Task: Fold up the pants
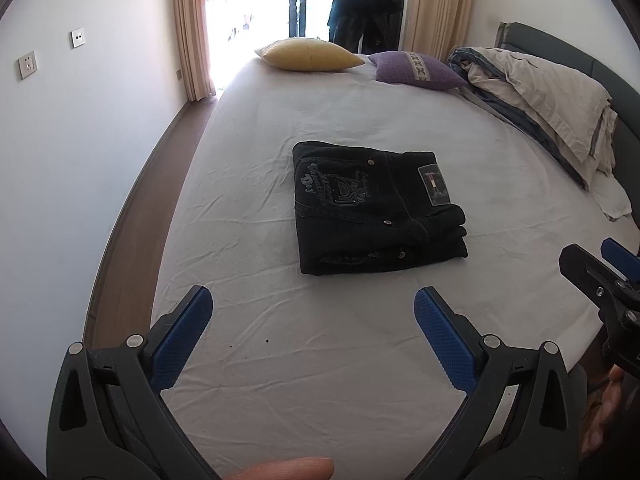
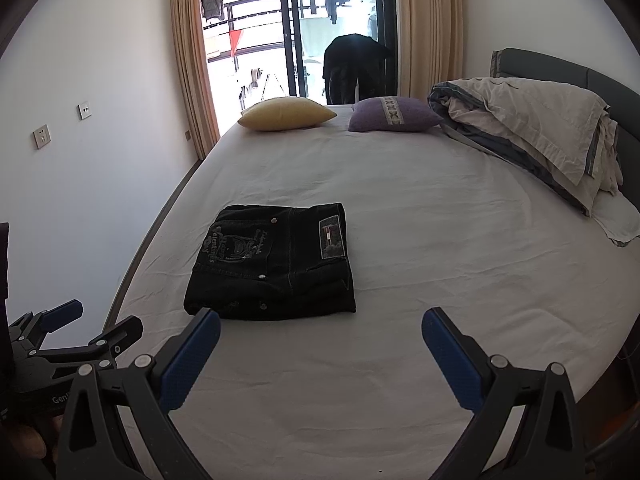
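Black pants lie folded into a compact rectangle on the white bed sheet, back pocket embroidery and a label patch facing up. They also show in the right wrist view. My left gripper is open and empty, held above the sheet a short way in front of the pants. My right gripper is open and empty, with its left fingertip near the pants' front edge. The right gripper also shows at the right edge of the left wrist view.
A yellow pillow and a purple pillow lie at the far end of the bed. A bunched duvet lies along the right side by the headboard. A wall and a floor strip run along the left.
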`<state>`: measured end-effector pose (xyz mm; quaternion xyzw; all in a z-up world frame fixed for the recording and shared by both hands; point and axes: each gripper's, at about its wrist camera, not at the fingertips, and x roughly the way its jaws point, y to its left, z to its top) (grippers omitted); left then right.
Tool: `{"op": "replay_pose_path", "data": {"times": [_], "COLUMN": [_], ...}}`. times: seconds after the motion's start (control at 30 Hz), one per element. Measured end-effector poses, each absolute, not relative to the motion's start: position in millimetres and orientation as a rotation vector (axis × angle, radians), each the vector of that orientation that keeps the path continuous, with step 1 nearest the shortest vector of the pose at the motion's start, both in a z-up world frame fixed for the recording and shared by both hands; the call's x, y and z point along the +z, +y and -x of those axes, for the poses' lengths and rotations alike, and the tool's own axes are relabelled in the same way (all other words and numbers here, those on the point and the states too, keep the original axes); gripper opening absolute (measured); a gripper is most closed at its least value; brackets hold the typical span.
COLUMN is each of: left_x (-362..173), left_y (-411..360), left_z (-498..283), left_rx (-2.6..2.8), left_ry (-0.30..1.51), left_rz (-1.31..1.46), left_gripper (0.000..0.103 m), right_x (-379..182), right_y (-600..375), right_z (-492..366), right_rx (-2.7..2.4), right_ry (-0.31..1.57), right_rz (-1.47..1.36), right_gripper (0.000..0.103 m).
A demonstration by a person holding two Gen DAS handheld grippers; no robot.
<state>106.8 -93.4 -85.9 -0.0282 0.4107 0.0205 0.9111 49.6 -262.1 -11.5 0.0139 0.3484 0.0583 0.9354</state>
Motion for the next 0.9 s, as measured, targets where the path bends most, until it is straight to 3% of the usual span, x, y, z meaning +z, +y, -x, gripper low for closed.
{"op": "replay_pose_path", "data": {"times": [0.9], "left_x": [-90.1], "left_y": [-96.0], "left_z": [-105.6], "left_rx": [0.046], "left_ry": [0.852], "left_rz": [0.067], "left_gripper": [0.103], "right_x": [-17.8], "right_y": [-256.0], "right_z": [-48.1], "right_rx": [0.128], "right_ry": [0.724], "right_rz": [-0.024], "right_gripper": [0.103]}}
